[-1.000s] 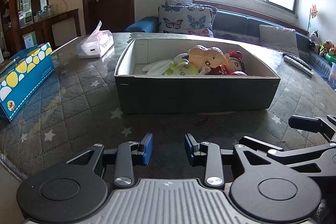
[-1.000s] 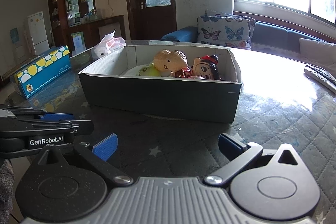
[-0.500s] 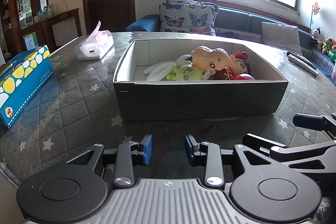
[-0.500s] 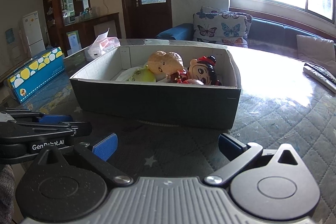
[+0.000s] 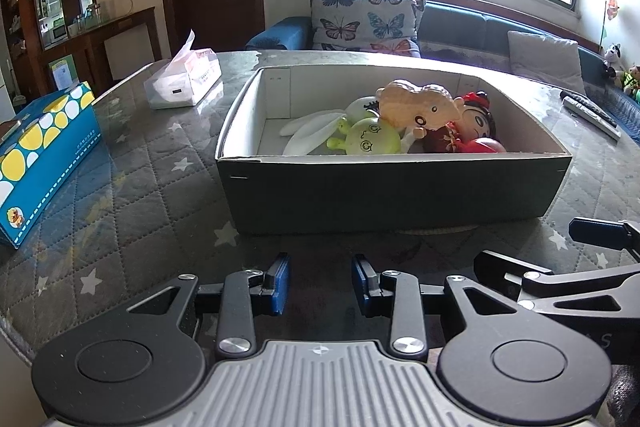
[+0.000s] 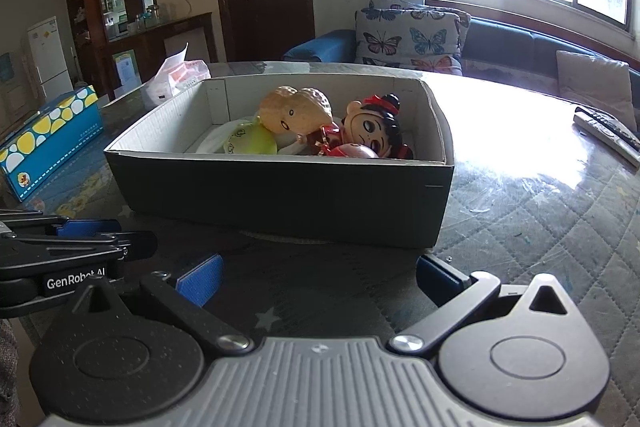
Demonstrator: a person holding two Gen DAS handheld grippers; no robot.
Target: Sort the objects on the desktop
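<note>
Both claws empty, short of box (image 5: 392, 195) near wall.

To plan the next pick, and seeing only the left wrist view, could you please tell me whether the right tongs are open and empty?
Observer: Yes, the right tongs are spread wide with nothing between them, short of the box.
Operator: Thank you. Which way does the red doll face?
Observer: Its face is turned toward the right wrist camera, eyes and cheek plainly showing.
</note>
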